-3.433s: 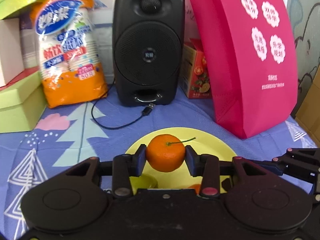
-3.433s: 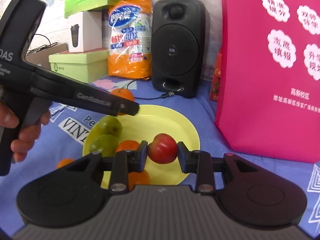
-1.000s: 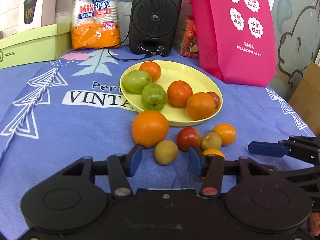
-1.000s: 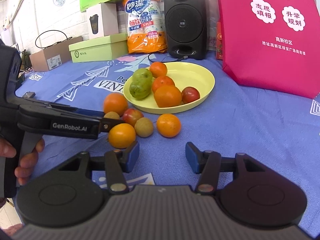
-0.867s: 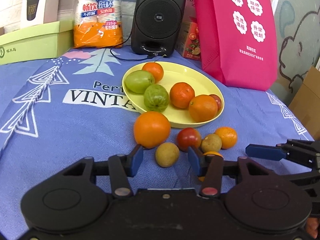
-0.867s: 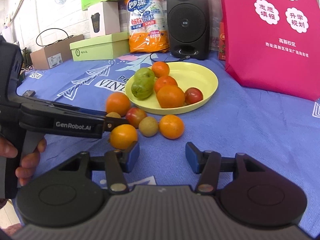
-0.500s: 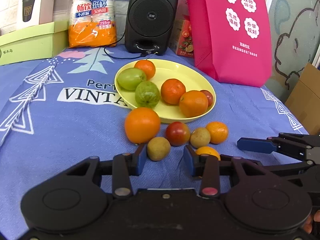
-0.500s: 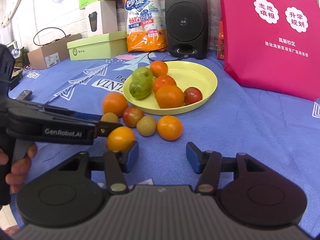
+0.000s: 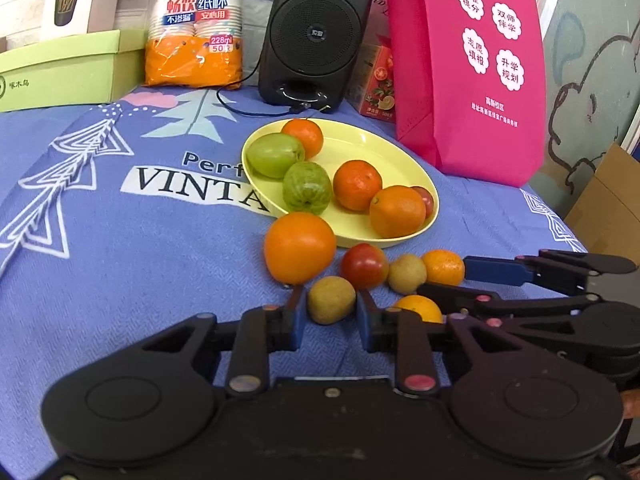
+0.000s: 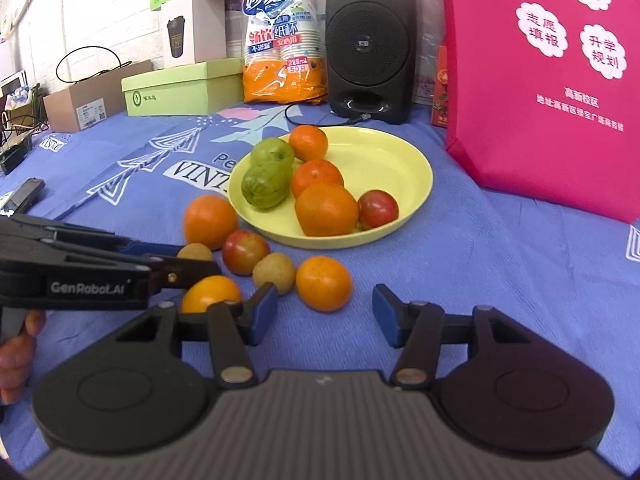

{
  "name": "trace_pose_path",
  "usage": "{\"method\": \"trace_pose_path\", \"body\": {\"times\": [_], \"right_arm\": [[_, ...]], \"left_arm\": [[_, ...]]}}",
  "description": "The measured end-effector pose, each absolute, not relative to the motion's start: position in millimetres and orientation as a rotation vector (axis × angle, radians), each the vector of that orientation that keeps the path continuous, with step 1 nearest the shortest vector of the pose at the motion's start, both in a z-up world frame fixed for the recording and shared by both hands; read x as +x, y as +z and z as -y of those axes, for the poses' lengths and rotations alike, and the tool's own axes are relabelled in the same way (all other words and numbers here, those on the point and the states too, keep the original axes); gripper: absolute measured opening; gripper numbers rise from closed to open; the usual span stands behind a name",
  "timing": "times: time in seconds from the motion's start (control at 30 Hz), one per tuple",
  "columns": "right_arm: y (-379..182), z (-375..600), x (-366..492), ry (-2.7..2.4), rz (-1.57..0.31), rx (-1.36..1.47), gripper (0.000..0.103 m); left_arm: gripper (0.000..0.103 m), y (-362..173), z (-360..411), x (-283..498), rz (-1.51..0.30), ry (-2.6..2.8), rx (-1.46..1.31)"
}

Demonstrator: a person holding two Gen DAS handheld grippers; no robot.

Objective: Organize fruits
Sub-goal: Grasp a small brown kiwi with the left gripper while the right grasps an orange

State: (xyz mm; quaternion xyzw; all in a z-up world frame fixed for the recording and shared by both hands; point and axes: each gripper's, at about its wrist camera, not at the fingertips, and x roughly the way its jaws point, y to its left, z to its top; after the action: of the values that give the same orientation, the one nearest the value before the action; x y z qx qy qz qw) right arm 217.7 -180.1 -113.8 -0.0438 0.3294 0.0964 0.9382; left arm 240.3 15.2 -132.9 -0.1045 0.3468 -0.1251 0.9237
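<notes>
A yellow plate (image 9: 384,151) (image 10: 384,152) on the blue cloth holds two green fruits, several oranges and a small red fruit. Loose fruit lies in front of it: a big orange (image 9: 299,247), a red fruit (image 9: 363,265), two brown kiwis and small oranges. My left gripper (image 9: 329,312) is open, its jaws on either side of a brown kiwi (image 9: 330,299) that rests on the cloth. My right gripper (image 10: 323,312) is open and empty, just in front of a small orange (image 10: 323,282). A yellow-orange fruit (image 10: 210,293) lies by its left finger.
A black speaker (image 9: 316,32), an orange pack of paper cups (image 9: 195,24), a green box (image 9: 64,68) and a pink bag (image 9: 468,64) stand along the back. A cable (image 9: 248,108) lies behind the plate. A cardboard box (image 9: 608,200) is at the right.
Both grippers let go of their fruits on the plate and drew back. In the last second my left gripper has moved forward so that its jaws straddle the kiwi and have narrowed.
</notes>
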Motion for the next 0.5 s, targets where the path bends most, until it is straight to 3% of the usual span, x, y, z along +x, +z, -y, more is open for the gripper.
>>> {"method": "trace_pose_path", "body": {"times": [0.33, 0.5], "right_arm": [[-116.2, 189.3, 216.1, 0.182, -0.686, -0.070, 0.052], [-116.8, 183.2, 222.5, 0.205, -0.694, -0.082, 0.052]], "left_arm": [[0.033, -132.3, -6.8, 246.8, -0.723, -0.257, -0.181], [0.026, -131.1, -11.1, 242.5, -0.724, -0.255, -0.167]]}}
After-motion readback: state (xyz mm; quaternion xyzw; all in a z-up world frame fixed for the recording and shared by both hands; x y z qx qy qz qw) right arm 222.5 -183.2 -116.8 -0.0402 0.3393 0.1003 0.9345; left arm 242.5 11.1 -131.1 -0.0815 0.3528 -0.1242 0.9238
